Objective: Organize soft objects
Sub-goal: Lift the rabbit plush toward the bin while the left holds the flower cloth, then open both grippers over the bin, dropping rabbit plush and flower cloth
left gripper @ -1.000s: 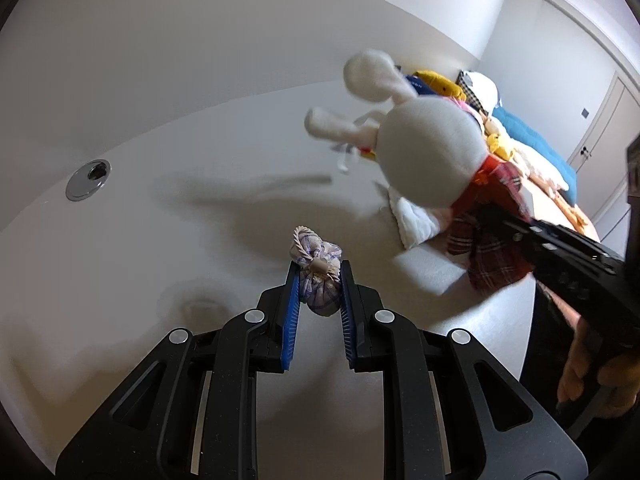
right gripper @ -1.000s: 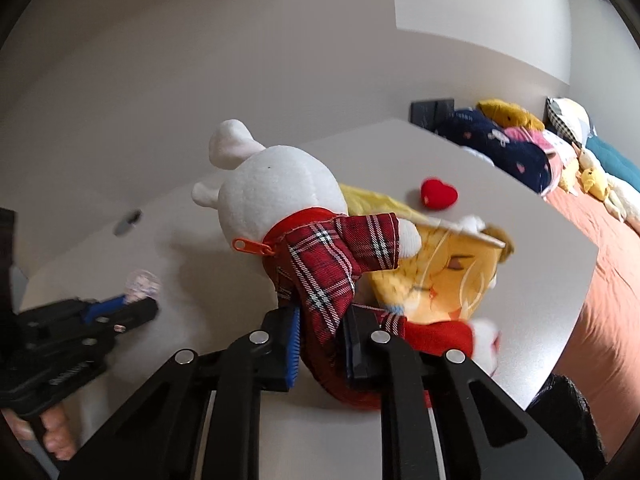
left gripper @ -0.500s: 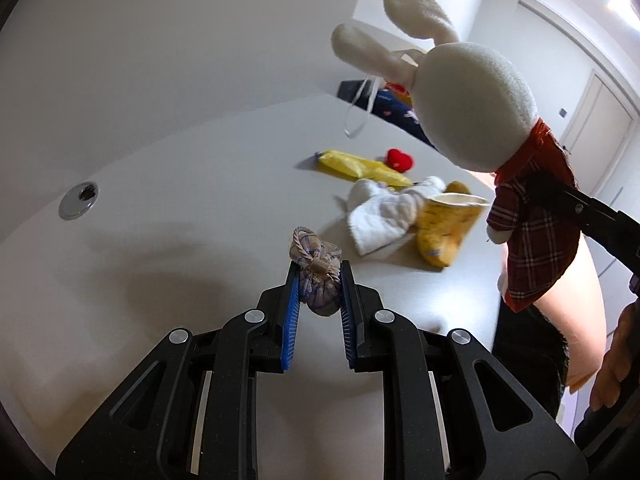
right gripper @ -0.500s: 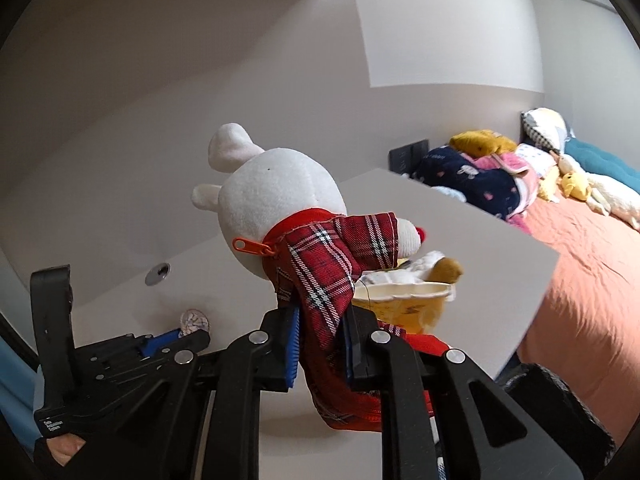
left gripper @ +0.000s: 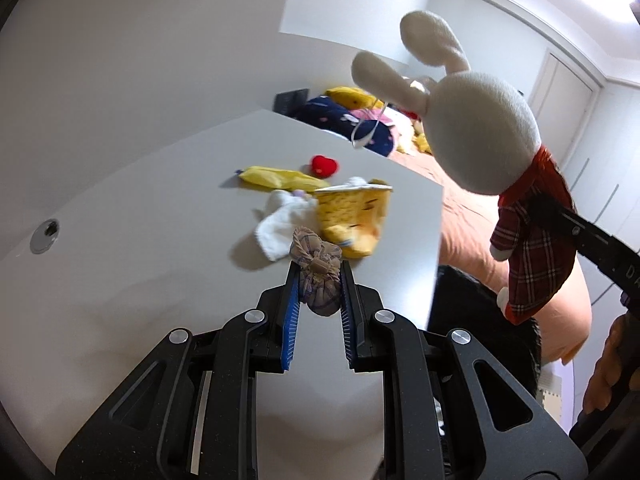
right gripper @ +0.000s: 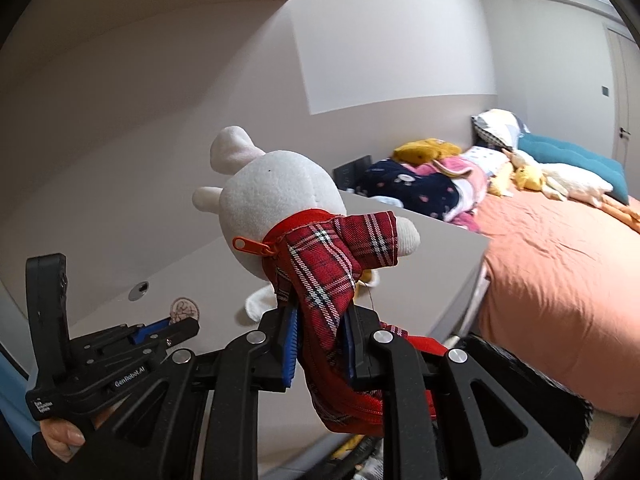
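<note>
Grey counter (left gripper: 140,240) carries a metal grommet (left gripper: 45,235) far left, then a yellow pouch (left gripper: 276,177), red heart plush (left gripper: 324,165), white cloth (left gripper: 280,228), yellow printed bag (left gripper: 352,216). Left gripper (left gripper: 319,292) clamps a small plaid fabric bundle (left gripper: 318,276) above the counter. Right gripper (right gripper: 322,340) holds the white rabbit plush (right gripper: 280,200) by its red tartan dress (right gripper: 320,264), jaws opening slightly, fabric between them. Orange bed (right gripper: 560,280) at right, piled with toys.

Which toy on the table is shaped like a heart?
The small red heart, lying at the table's far end beside the long yellow toy. The others are yellow or white.
</note>
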A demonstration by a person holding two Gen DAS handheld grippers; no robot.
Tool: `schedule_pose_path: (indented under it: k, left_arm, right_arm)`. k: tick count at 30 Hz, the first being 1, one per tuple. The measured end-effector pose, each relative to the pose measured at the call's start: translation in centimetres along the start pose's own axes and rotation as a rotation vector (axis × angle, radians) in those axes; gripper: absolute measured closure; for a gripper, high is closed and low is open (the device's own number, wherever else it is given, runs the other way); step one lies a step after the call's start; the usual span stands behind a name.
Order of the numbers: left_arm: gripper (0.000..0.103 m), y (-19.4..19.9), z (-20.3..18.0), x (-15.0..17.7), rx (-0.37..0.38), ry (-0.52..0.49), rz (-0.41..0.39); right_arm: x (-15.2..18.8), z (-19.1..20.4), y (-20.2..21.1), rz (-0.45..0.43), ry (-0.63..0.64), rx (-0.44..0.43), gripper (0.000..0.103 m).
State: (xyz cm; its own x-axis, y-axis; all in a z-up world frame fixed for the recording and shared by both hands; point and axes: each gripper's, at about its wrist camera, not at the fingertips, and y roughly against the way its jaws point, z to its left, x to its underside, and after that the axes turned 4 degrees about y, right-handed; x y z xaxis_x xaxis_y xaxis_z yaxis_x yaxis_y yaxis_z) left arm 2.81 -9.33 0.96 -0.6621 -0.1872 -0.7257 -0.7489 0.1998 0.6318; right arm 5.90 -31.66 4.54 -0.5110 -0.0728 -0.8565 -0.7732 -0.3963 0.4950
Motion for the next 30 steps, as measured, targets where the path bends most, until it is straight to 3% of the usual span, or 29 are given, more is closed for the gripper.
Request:
schedule_pose_path:
  k: [15, 30]
  left_arm:
    - [0.085, -0.6, -8.2, 1.7, 0.102, -0.122, 0.038]
    - [0.085, -3.9, -14.5, 2.9, 0.217, -0.22, 0.112]
  right_arm:
    - [4.3, -6.1, 6.0, -0.028, -0.111, 0.119, 0.082]
    - [7.4, -10.6, 9.7, -0.025, -0.201, 0.257, 0.082]
